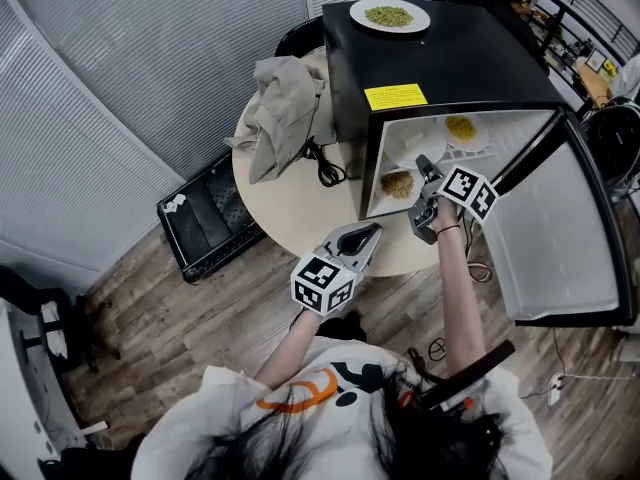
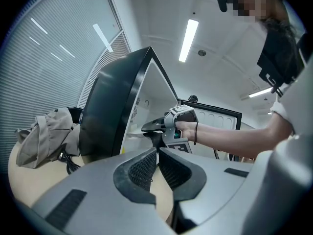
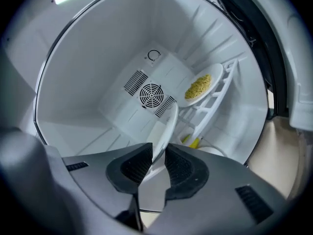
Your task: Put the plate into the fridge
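Now: right gripper [image 3: 158, 153] jaws slightly apart around the plate [image 3: 168, 124] rim, lower centre, inside the fridge [image 3: 88, 106]. Left gripper [image 2: 157, 153] jaws together, empty. Risk as judged: the plate tips or drags outward if it is not seated flat.

A round beige table [image 1: 290, 218] stands on a wooden floor [image 1: 180, 318]. On the table, at its 2 o'clock side, stands a black mini fridge [image 1: 440, 58] with the door open. At 11 o'clock lies a grey-beige cloth bag [image 1: 285, 108], touching the fridge wall, and a black cable [image 1: 325, 163] lies just beside it, at 12 o'clock. On top of the fridge rests a plate of green food [image 1: 390, 15]. Inside, a white shelf [image 3: 217, 102] carries a plate of yellow food [image 3: 199, 88]. On the floor, at 9 o'clock from the table, lies a black open case [image 1: 210, 223].
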`<action>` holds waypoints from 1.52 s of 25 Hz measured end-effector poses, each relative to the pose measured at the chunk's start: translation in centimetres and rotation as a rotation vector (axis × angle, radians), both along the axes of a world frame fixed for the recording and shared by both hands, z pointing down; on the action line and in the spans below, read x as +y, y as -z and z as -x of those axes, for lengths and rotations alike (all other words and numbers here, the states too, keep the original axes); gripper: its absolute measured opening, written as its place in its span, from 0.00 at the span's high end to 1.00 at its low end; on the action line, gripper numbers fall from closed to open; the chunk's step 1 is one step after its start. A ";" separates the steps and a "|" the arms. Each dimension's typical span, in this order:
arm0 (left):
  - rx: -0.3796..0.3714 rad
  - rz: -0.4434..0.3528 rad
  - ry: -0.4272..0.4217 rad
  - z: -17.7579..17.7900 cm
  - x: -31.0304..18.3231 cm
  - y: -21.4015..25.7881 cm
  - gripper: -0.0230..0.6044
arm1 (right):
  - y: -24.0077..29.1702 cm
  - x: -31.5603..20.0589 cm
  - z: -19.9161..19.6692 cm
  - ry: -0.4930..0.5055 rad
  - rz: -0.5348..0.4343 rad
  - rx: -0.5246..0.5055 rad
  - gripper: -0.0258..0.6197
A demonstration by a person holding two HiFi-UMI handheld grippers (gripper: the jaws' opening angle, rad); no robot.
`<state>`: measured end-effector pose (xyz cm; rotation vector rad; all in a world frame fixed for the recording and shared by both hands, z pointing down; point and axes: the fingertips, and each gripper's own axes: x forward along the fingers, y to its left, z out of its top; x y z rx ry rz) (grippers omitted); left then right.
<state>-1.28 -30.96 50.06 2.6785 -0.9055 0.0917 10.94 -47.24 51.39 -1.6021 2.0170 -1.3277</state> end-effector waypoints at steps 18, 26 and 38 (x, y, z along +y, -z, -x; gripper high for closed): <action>-0.014 0.007 -0.005 -0.4 0.3 -0.3 0.94 | 0.5 -0.7 -0.5 0.096 -0.042 0.695 0.59; -0.016 0.009 -0.010 -0.6 0.4 -0.4 0.94 | 1.0 -0.3 -0.8 0.094 -0.058 0.726 0.55; -0.019 0.010 -0.008 -0.9 0.1 -0.4 0.94 | 2.8 0.4 -1.4 0.060 -0.125 0.684 0.52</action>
